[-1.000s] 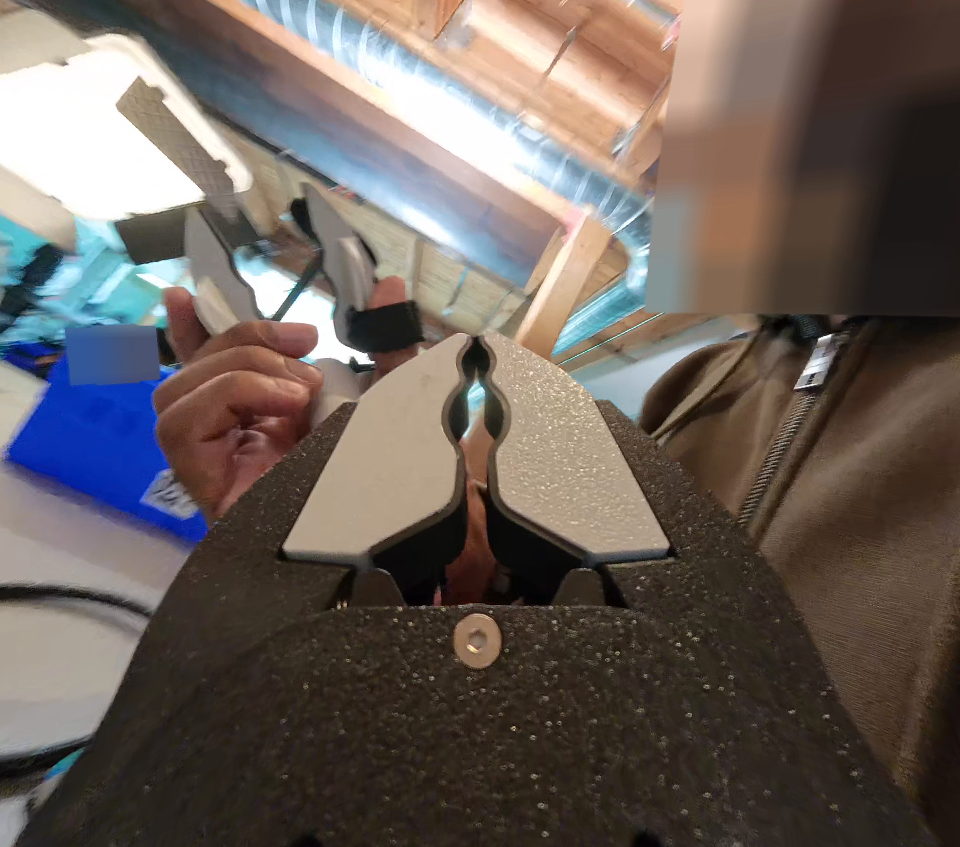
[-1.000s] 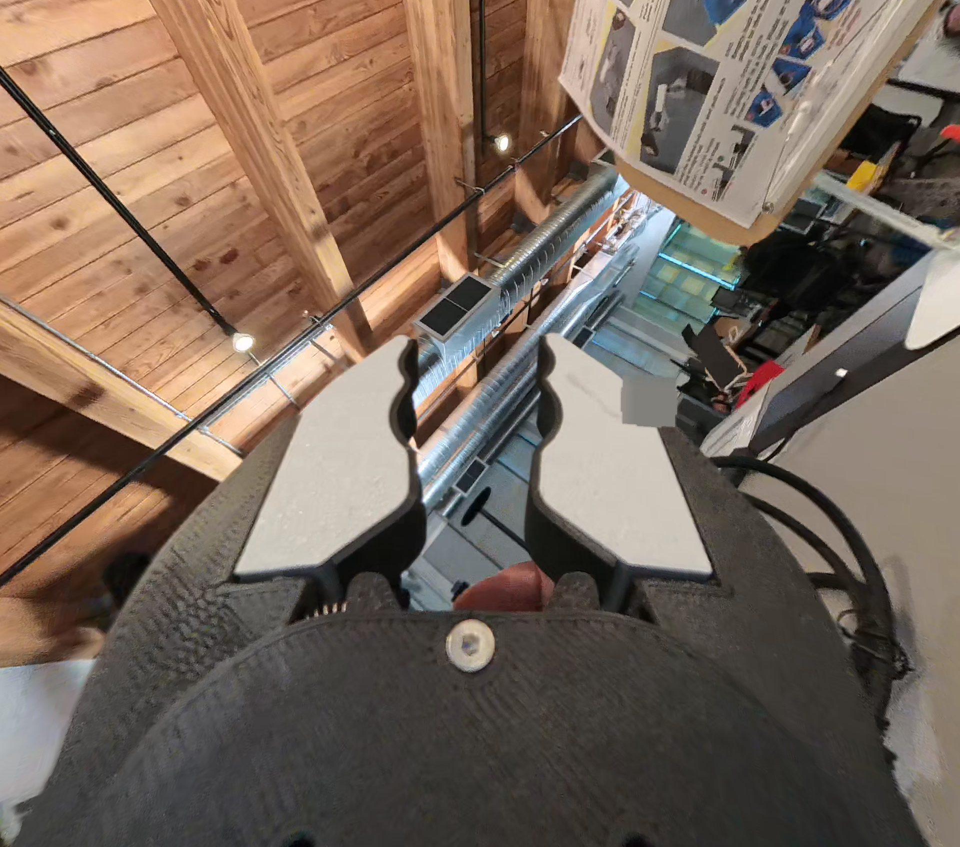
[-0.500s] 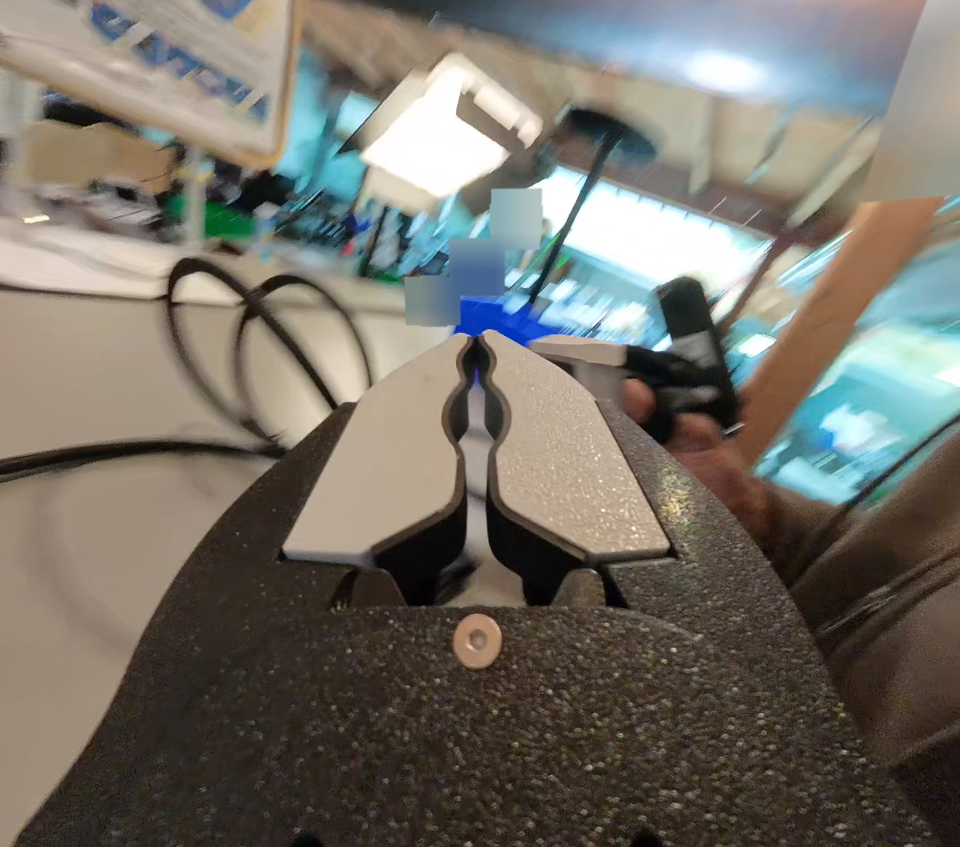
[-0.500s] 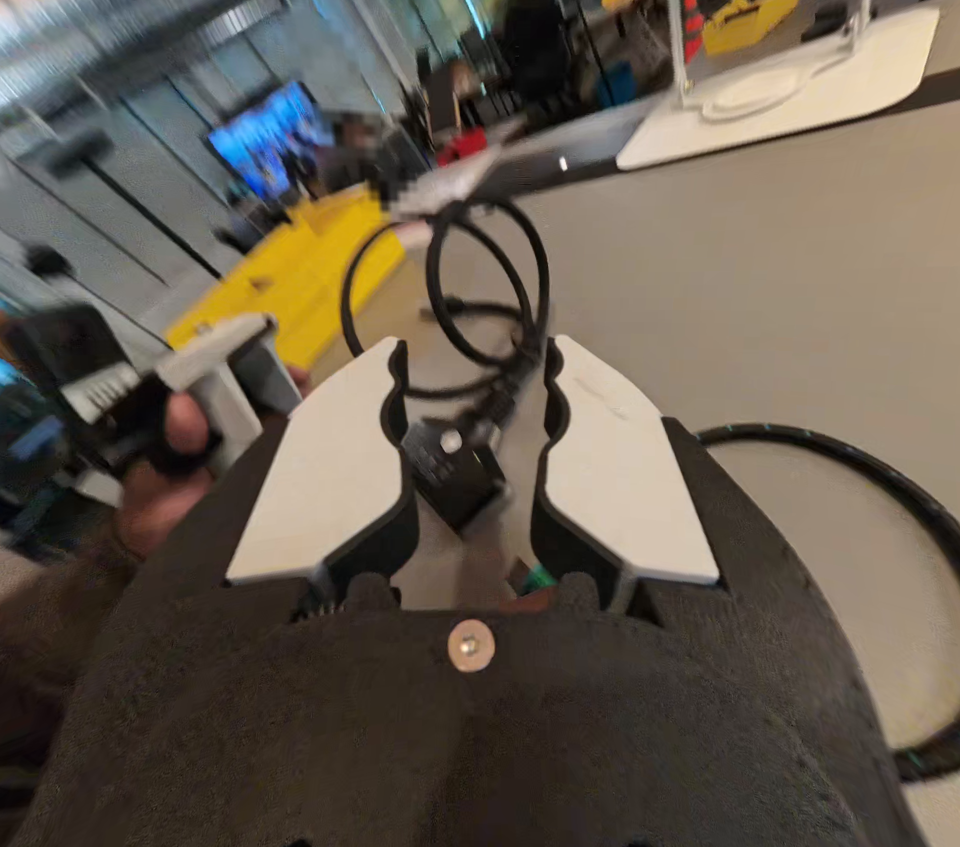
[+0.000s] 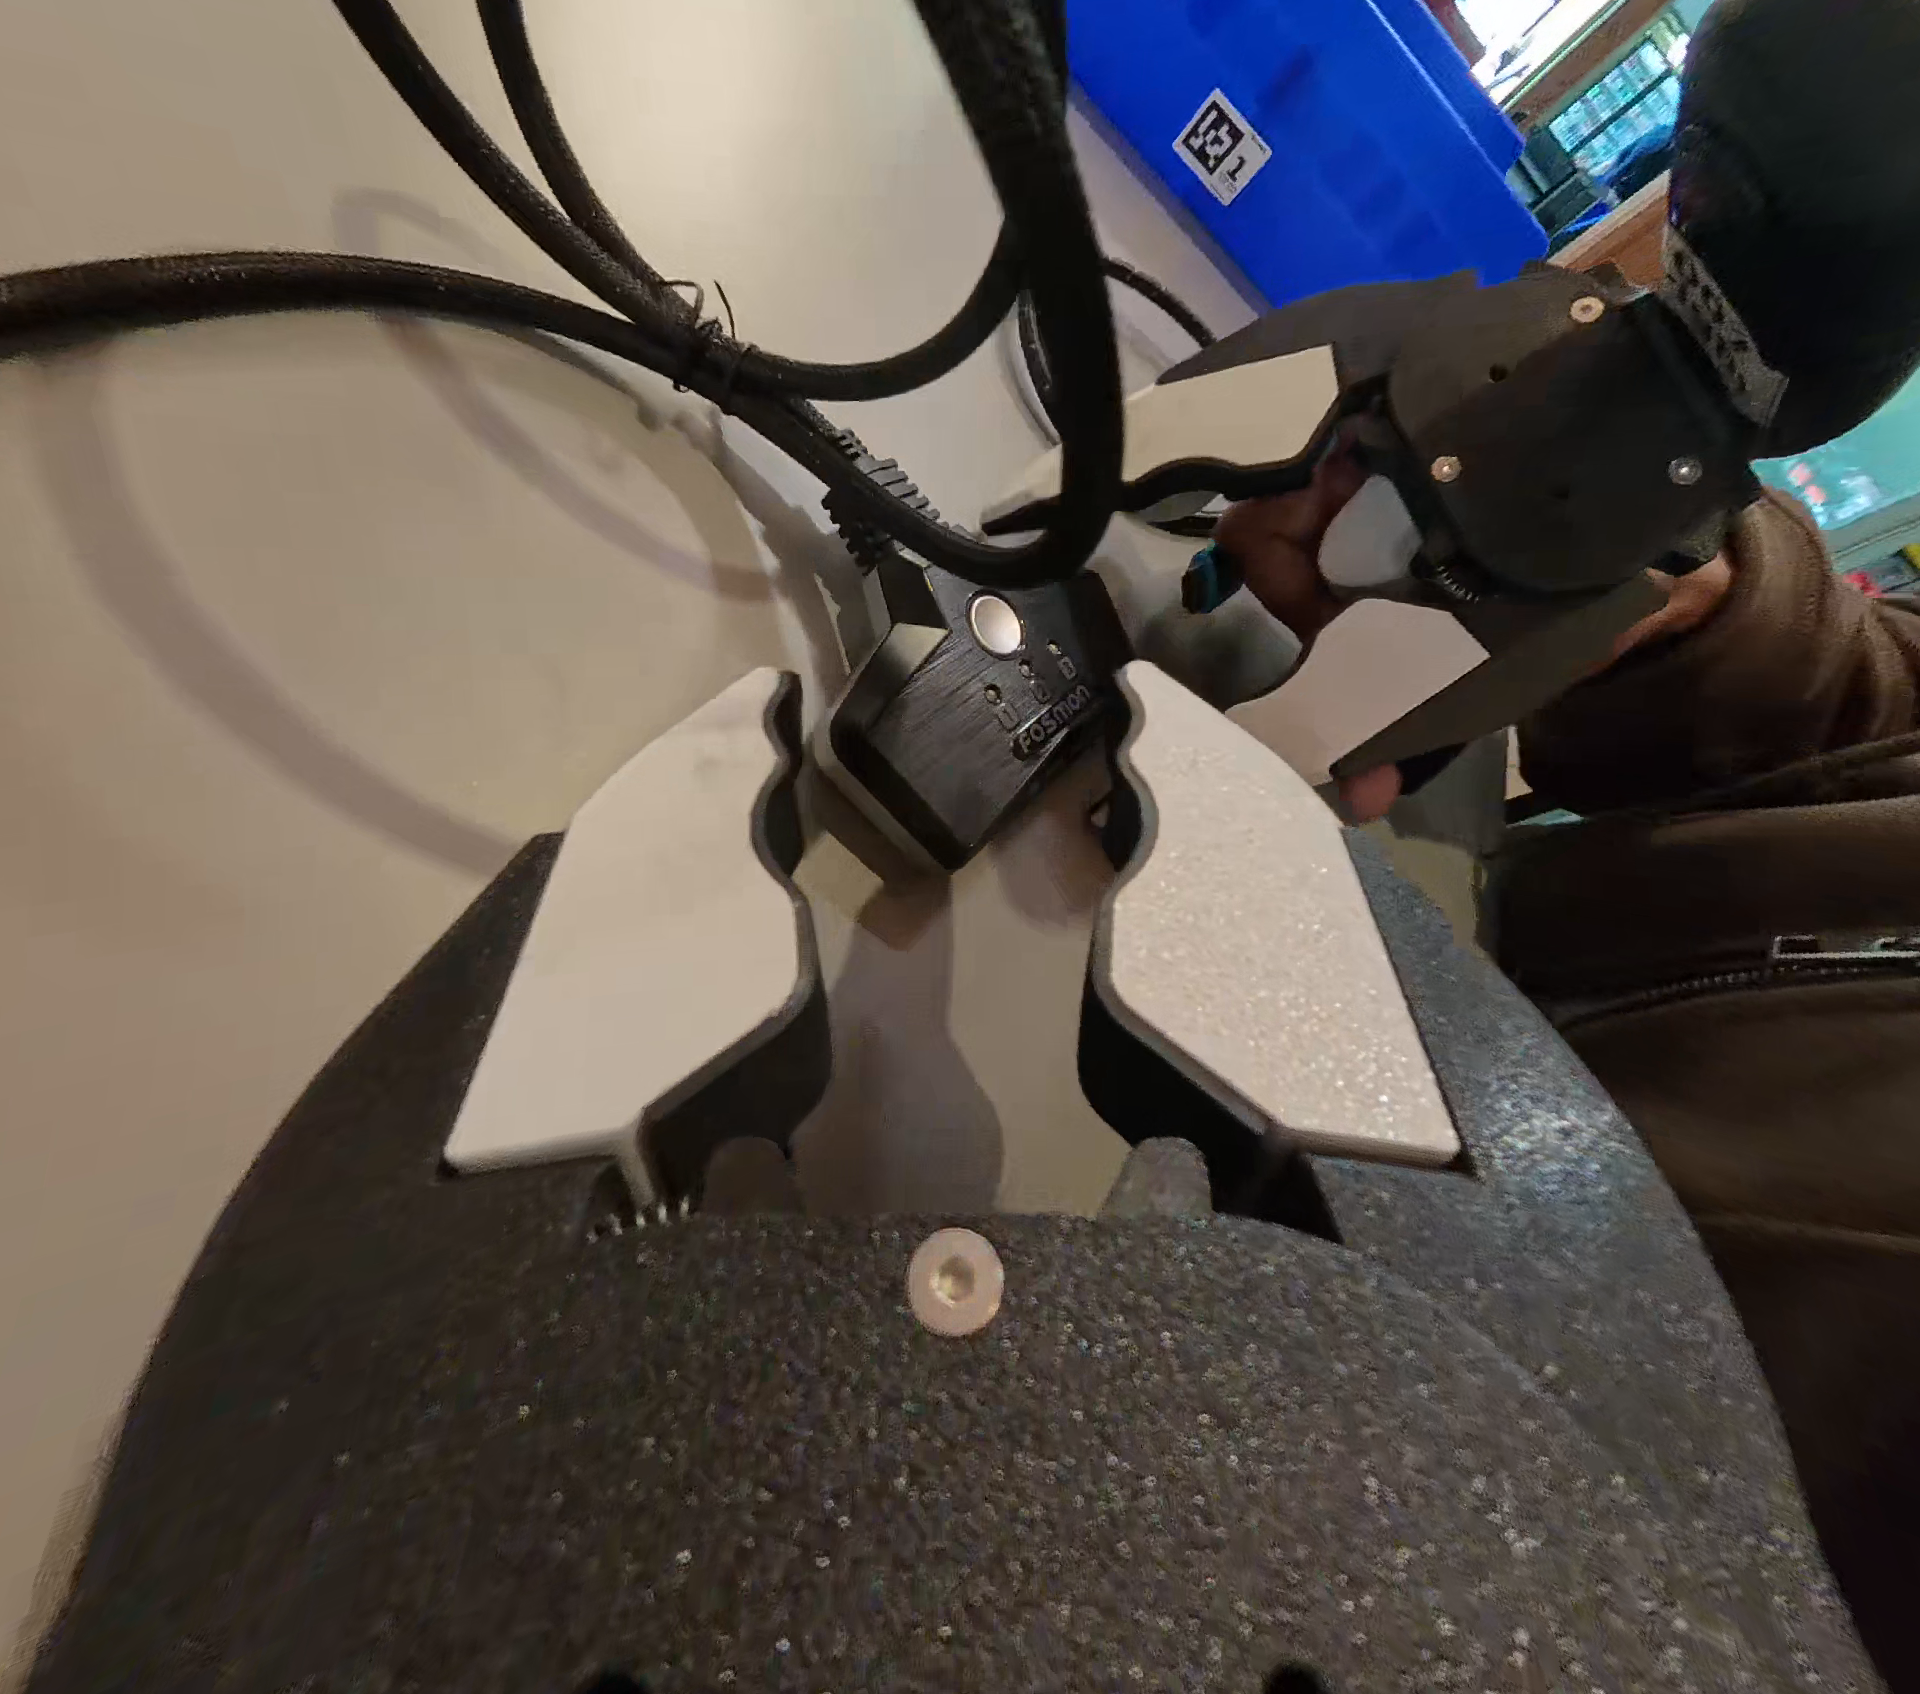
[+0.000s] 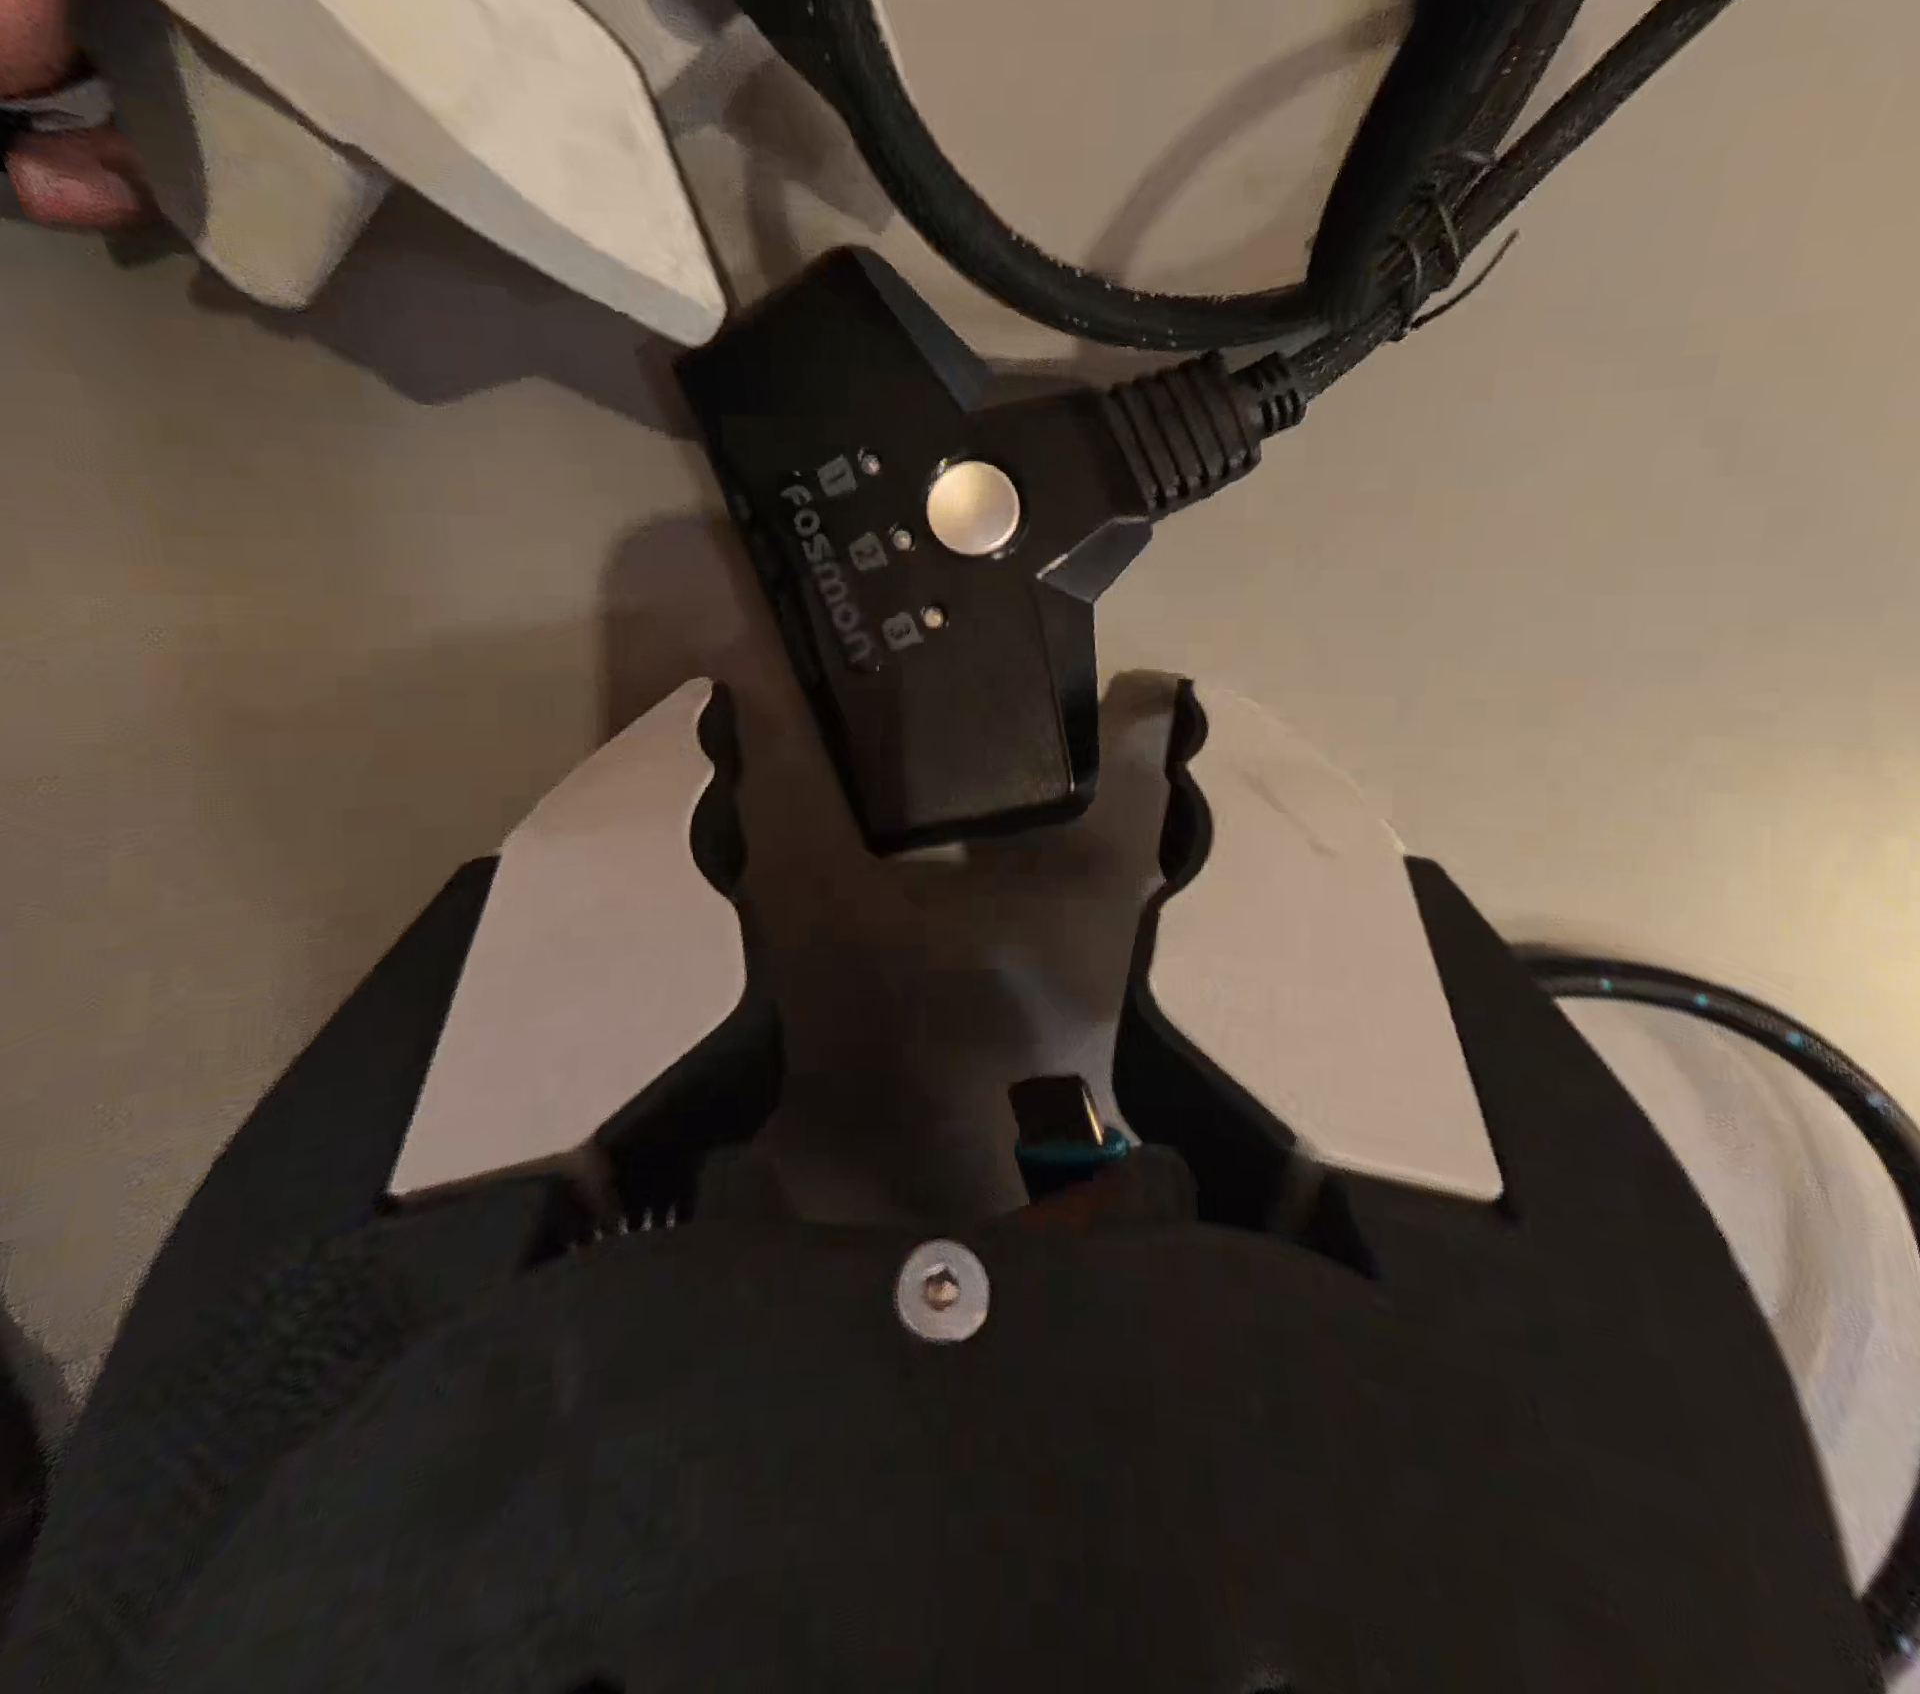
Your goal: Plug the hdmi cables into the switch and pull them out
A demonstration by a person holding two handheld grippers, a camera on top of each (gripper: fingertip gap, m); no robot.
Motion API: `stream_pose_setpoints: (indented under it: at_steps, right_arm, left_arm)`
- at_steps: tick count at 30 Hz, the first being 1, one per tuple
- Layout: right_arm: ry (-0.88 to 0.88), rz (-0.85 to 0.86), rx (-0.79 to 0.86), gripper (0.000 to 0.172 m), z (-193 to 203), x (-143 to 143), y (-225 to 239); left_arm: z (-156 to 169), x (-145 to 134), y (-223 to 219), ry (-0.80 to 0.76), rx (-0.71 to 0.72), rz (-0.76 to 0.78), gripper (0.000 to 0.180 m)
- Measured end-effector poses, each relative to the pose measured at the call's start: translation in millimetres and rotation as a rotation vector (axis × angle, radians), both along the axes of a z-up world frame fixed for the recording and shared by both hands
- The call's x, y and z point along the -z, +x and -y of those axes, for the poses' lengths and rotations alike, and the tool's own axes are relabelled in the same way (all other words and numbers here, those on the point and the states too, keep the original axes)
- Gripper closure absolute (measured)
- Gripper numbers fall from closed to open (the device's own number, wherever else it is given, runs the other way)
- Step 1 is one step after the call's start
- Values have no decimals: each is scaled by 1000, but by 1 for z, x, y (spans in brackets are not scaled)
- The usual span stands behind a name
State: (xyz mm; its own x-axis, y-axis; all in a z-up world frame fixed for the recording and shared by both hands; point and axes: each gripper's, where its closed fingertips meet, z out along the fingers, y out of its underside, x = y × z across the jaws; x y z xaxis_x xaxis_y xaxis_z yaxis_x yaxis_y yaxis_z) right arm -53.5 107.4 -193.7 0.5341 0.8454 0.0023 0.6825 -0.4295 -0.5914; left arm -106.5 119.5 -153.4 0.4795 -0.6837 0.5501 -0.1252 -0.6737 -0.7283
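A black switch box (image 5: 966, 730) with a silver button and a braided black cable (image 5: 582, 314) lies on the pale table (image 5: 312, 605). My left gripper (image 5: 956, 709) is open, with one end of the box between its fingertips; a slit shows at the left pad. My right gripper (image 6: 945, 709) is open wide around the box's (image 6: 914, 605) other end, with clear gaps on both sides. It faces me in the left wrist view (image 5: 1081, 449). The left gripper's finger (image 6: 468, 106) shows in the right wrist view, its tip at the box's far corner.
Loops of the black cable (image 6: 935, 190) arch over the box, bound by a tie (image 6: 1423, 242). A blue bin (image 5: 1247, 34) with a square tag stands behind. A teal-flecked cable (image 6: 1766, 1052) and a small plug (image 6: 1055, 1114) lie near my right gripper. A person's sleeve (image 5: 1714, 813) is at right. My hands' fingertips stand some 7 cm from each other.
Both grippers swung down from the ceiling to the table and closed in on the switch box from opposite ends. The left gripper went from shut to open; the right opened wider.
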Motion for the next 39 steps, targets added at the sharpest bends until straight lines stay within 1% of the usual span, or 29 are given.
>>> stream_pose_setpoints:
  at_steps: [1,2,3,6,8,9,10,11,12,14,16,20,23,25,26,27,29,31,32,35,37,39]
  right_arm:
    - [-13,2,-13,100,-1,0,-3]
    - [-16,2,-24,114,-2,-1,-5]
    - [-16,1,-31,117,-3,-1,-7]
    - [-60,-35,-29,118,-3,-3,-9]
    - [-138,-128,-24,118,1,-12,-12]
    - [-149,-174,-29,119,1,-20,-13]
    - [-140,-208,-41,119,1,-28,-12]
    - [-120,-230,-52,119,0,-35,-10]
    - [-94,-244,-69,120,0,-42,-9]
    - [-38,-268,-112,120,1,-53,-7]
    - [14,-290,-151,120,3,-60,-6]
    - [101,-319,-164,120,5,-69,-4]
    - [116,-351,-200,120,13,-72,-6]
    - [130,-348,-242,120,20,-69,-9]
    - [139,-344,-256,120,23,-67,-11]
    - [145,-347,-258,120,23,-66,-11]
    - [158,-375,-233,119,21,-70,-11]
    - [197,-359,-176,117,15,-72,-7]
    - [225,-354,-149,119,12,-74,-4]
    - [273,-360,-91,114,11,-79,7]
    - [271,-372,-81,110,12,-78,10]
    - [249,-399,-92,106,14,-78,8]
  left_arm:
    - [-1,-1,-1,-8,-6,16,121]
    - [-1,-3,-2,-11,-8,37,120]
    - [-2,-5,-3,-14,-14,61,120]
    - [-4,-9,-7,-37,-53,103,119]
    - [-4,-11,-8,-82,-65,137,119]
    - [-6,-12,-9,-122,-74,160,119]
    - [-7,-13,-9,-183,-87,192,121]
    - [-6,-19,-7,-248,-77,254,128]
    - [-5,-25,-4,-302,-47,319,129]
    - [0,-31,4,-382,19,397,127]
    - [5,-24,14,-453,59,406,121]
    - [18,-22,36,-601,116,514,122]
    - [19,-24,49,-665,99,576,122]
    - [21,-26,58,-709,114,618,134]
    - [22,-25,62,-724,113,618,140]
    - [22,-27,63,-726,118,639,152]
    - [19,-30,61,-720,110,671,154]
    - [12,-32,58,-711,48,719,155]
    - [7,-34,55,-716,19,760,155]
    - [0,-37,47,-712,-46,834,155]
    - [3,-42,49,-707,-36,860,155]
    - [9,-43,56,-697,-9,845,155]
